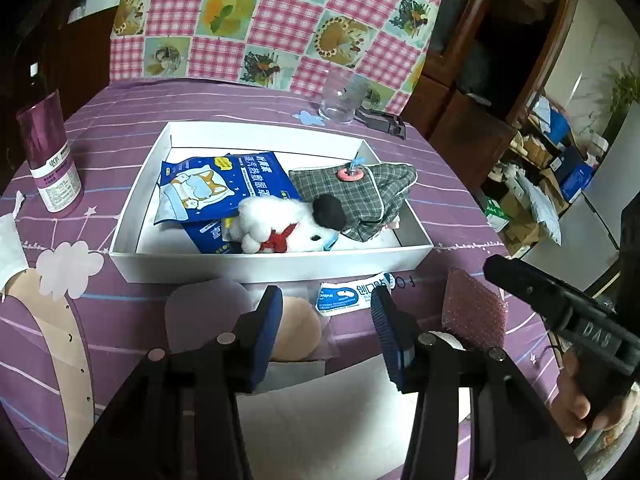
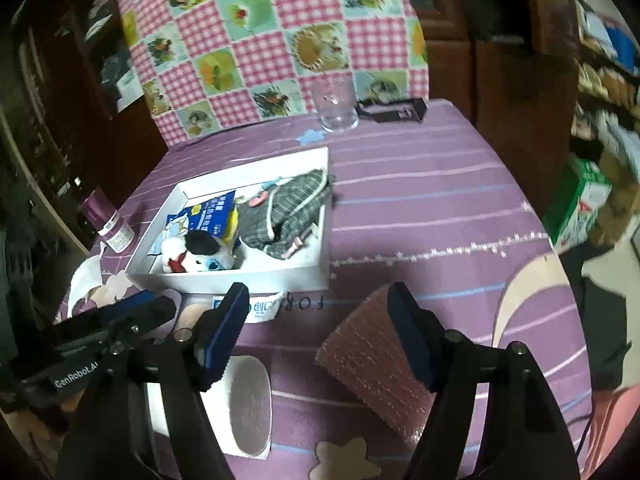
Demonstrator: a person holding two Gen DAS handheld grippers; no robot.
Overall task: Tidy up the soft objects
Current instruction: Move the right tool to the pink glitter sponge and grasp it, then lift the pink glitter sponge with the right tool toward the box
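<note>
A white box (image 1: 132,200) (image 2: 280,276) on the purple tablecloth holds a blue eye-mask packet (image 1: 224,184), a white plush dog (image 1: 280,228) (image 2: 192,256) and a grey plaid cloth (image 1: 360,196) (image 2: 288,208). My left gripper (image 1: 326,328) is open and empty, low in front of the box, over a beige puff in a clear wrapper (image 1: 296,332) and near a small white-blue sachet (image 1: 352,294). My right gripper (image 2: 318,332) is open and empty. Its right finger lies over a pink scouring sponge (image 2: 372,364) (image 1: 474,308). A white pad with a grey oval (image 2: 250,404) lies under its left finger.
A purple bottle (image 1: 52,156) (image 2: 110,224) stands left of the box. A clear glass (image 1: 340,98) (image 2: 334,106) and a black clip (image 1: 384,120) (image 2: 394,110) sit at the far table edge before a checkered chair back. The table edge drops off at right.
</note>
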